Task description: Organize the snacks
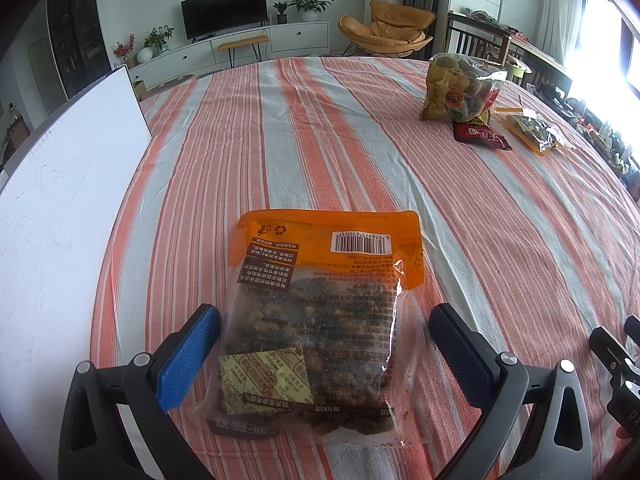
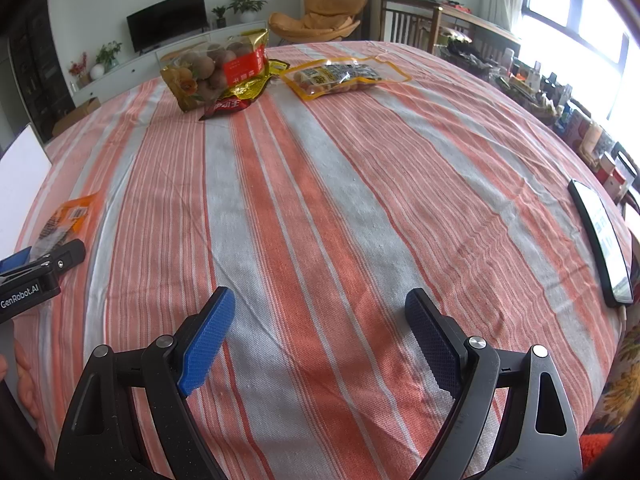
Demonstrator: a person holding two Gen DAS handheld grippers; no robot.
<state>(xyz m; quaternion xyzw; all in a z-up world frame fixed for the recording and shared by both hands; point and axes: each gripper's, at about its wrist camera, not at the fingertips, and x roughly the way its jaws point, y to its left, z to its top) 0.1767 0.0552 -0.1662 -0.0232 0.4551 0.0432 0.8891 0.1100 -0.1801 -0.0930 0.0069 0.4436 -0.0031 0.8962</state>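
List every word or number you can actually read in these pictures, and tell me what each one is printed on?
"GenRobot.AI": white lettering on the black body of the left hand-held gripper.
"6 976975 210017": upside down under the barcode on the orange-topped clear snack bag.
"100": near that bag's bottom edge.
Chinese print on the red snack packet, the gold-and-red bag of round brown snacks and the yellow-edged flat packet: too small to read.

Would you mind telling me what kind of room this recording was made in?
Most likely a home living and dining room: a television on a low white cabinet, an orange lounge chair, and potted plants beyond the striped tablecloth.
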